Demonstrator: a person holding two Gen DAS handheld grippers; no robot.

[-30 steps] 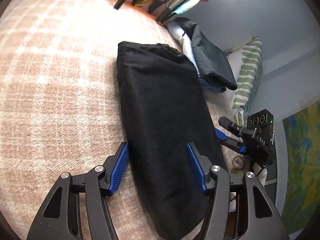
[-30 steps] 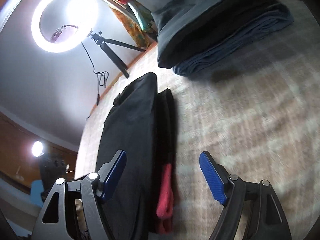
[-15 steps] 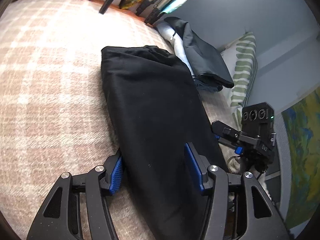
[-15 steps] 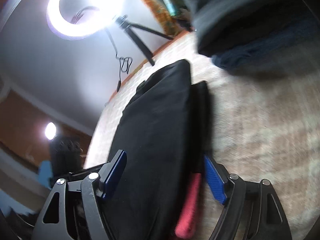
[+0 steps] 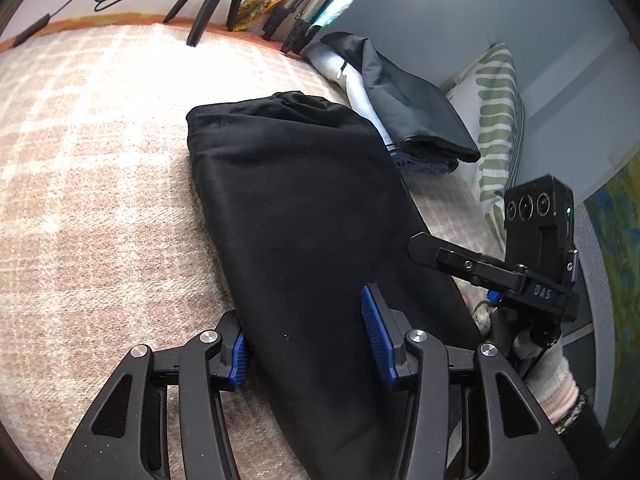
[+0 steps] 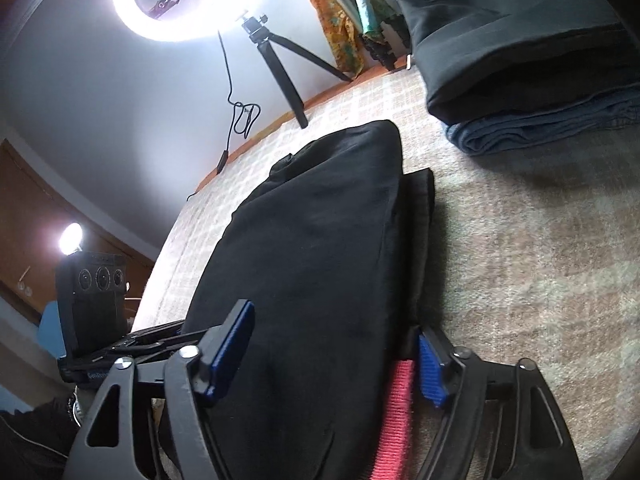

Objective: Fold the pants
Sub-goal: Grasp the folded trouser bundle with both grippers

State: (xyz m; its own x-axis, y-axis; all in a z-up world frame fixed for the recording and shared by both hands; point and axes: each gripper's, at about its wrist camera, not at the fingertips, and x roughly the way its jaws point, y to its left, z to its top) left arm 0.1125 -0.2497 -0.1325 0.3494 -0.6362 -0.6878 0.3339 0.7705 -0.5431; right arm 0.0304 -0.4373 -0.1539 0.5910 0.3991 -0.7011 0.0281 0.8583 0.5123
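Observation:
Black pants (image 5: pixel 304 216) lie folded lengthwise on the plaid bedspread (image 5: pixel 100 184); they also show in the right wrist view (image 6: pixel 320 264), with a red waistband strip (image 6: pixel 394 412) at the near end. My left gripper (image 5: pixel 308 340) is open, its jaws straddling the near part of the pants, one finger (image 5: pixel 236 354) under the left edge. My right gripper (image 6: pixel 332 354) is open and straddles the same end from the other side, one finger (image 6: pixel 430 368) by the red strip. The right gripper also shows in the left wrist view (image 5: pixel 500 268).
A stack of folded dark garments (image 5: pixel 416 128) sits beyond the pants, also in the right wrist view (image 6: pixel 528 64). A green-striped pillow (image 5: pixel 496 136) lies at the right. A ring light on a tripod (image 6: pixel 176 4) stands at the bed's far edge.
Both grippers have moved forward onto the near end of the pants, so their open jaws now straddle the fabric. The right gripper swung left from the bare bedspread.

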